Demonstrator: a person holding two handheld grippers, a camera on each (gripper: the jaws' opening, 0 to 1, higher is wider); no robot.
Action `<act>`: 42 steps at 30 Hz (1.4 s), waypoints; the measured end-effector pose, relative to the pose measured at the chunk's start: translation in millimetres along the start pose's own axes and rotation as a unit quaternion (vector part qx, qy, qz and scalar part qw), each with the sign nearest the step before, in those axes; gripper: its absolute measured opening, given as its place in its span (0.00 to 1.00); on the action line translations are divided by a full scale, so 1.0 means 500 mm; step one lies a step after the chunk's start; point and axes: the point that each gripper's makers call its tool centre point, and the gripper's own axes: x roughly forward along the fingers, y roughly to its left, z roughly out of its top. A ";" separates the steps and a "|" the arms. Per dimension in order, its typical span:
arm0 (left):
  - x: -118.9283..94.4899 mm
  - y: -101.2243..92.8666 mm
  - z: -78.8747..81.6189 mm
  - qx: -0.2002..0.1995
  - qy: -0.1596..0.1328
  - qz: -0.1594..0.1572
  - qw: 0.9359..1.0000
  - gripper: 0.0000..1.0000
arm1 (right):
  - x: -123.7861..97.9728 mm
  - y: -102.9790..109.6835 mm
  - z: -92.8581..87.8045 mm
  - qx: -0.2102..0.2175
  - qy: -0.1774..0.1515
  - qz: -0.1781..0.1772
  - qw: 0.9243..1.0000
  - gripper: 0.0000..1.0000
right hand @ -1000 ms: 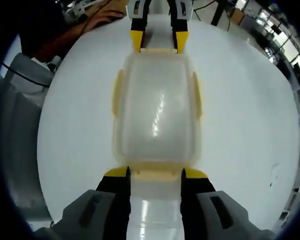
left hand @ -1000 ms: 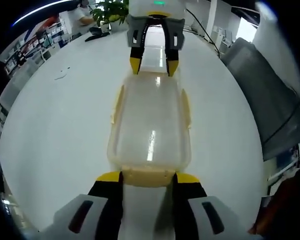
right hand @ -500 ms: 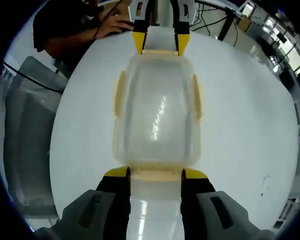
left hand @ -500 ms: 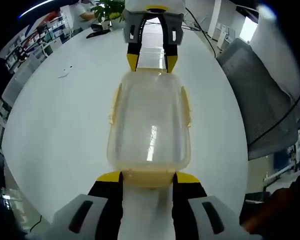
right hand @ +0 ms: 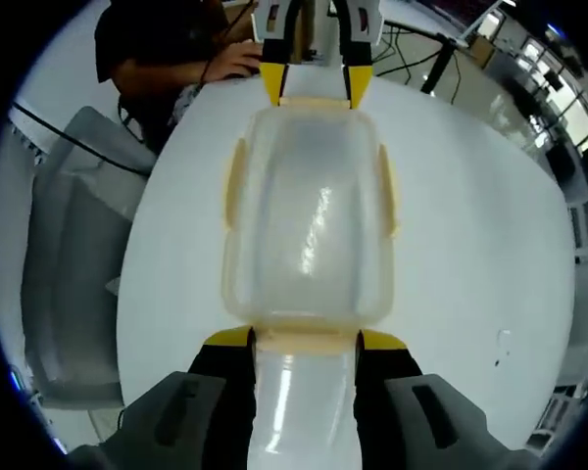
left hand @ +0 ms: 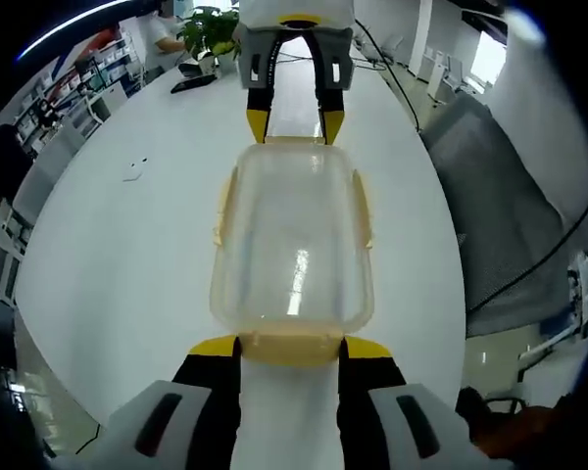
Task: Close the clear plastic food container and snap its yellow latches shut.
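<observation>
Container [left hand: 292, 245] sits lid-on over the white surface [left hand: 127, 264], held end to end between the two claws; whether its base rests on the surface or hangs clear cannot be told. Left claw [left hand: 290, 347]: jaws spread, one either side of the near end latch [left hand: 290, 345], tips against the rim; whether they pinch it cannot be told. In the left gripper view the left side latch [left hand: 227, 201] and right side latch [left hand: 364, 204] both stand flared off the walls, judged unsnapped. Right claw [right hand: 303, 339]: jaws likewise spread about the opposite end latch [right hand: 304, 338], same doubt as to pinching. A grey chair [right hand: 73, 264] stands beside the surface.

Judgement: the lid is seated; latching is the step in hand. To do it well, keep the claws opposed so the container cannot slide, press each end latch square down against the wall until it seats, then treat the side latches one at a time with the other claw bracing. Off-centre pressure may tip the container.
</observation>
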 end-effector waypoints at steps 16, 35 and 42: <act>0.023 -0.018 0.122 0.007 -0.011 0.007 1.000 0.32 | -0.054 0.014 -0.098 0.011 0.003 0.004 1.000 0.35; 0.097 -0.025 0.260 0.028 -0.027 0.007 0.999 0.32 | -0.091 0.023 -0.252 0.037 -0.005 -0.002 0.999 0.35; 0.126 -0.027 0.295 0.034 -0.033 -0.003 0.999 0.32 | -0.092 0.033 -0.293 0.050 -0.004 0.001 0.999 0.35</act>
